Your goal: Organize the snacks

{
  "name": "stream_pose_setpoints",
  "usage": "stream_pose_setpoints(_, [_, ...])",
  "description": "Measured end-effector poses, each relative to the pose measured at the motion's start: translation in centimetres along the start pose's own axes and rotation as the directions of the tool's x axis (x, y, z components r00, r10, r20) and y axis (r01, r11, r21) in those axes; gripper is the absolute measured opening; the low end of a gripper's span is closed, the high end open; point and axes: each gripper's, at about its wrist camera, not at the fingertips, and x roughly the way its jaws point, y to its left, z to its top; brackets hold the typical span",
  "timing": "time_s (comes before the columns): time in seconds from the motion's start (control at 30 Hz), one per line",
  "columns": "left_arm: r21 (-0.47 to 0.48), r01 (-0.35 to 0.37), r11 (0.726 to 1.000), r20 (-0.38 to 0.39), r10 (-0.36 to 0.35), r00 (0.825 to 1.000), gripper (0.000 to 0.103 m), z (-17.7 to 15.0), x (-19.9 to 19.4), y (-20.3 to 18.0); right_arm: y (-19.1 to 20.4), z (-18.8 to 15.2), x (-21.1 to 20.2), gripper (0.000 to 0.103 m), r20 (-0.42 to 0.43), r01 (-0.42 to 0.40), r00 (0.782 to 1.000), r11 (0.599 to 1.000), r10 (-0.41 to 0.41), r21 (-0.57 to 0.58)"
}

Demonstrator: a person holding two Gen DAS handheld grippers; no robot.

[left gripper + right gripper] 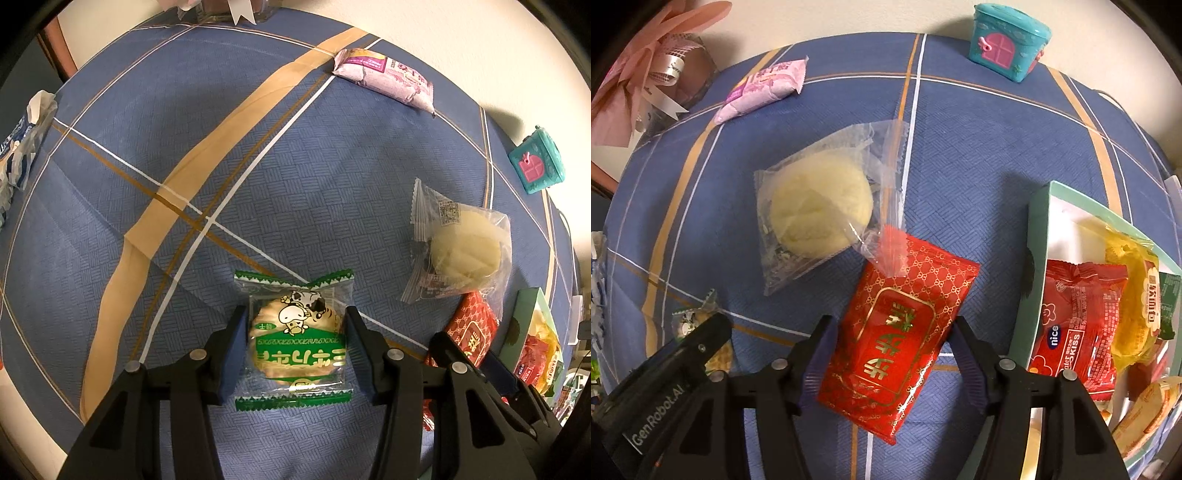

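Blue tablecloth (295, 177) matt woven cloth with basket-weave texture, green cracker packet (293, 343) clear glossy plastic film, red packet (897, 332) shiny foil with gold print, bun wrapper (820, 206) crinkled transparent plastic, teal toy house (1008, 40) smooth hard plastic at upper right, gripper fingers (820, 354) matt black plastic.

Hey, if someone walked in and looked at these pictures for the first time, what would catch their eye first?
Probably the bright red snack packet between the fingers of the right tool on the blue checked tablecloth. Next, the green-edged cracker packet clamped in the left tool. Then the box at the right already holding snacks, and the teal toy house at the far edge.
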Motion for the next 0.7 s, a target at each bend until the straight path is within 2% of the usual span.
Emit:
stream_pose_setpoints(0.4, [-0.007,0.020,1.000,-0.004,-0.020,1.000,0.053,0.3,0.1,1.0,-0.7,0.4,0.3,0.072,-0.015,-0.023,1.000,1.000,0.023,-0.009])
stream_pose_setpoints(0.53, [-0.020,0.040,0.999,-0.007,-0.040,0.999,0.053,0.4,0.0,1.8,-0.8,0.5,0.4,0.077,-0.027,-0.035,0.999,0.999,0.034,-0.018])
stream_pose_setpoints(0.57, [-0.021,0.042,0.999,-0.007,-0.042,0.999,0.053,0.5,0.0,2.0,-0.7,0.5,0.4,0.082,-0.032,-0.036,0.999,0.999,0.035,-0.026])
stream_pose_setpoints(0.7, [-0.007,0.031,0.999,-0.006,-0.031,0.999,0.053,0.4,0.0,2.1,-0.4,0.3,0.6,0.083,-0.030,-0.026,0.999,0.999,0.025,-0.042])
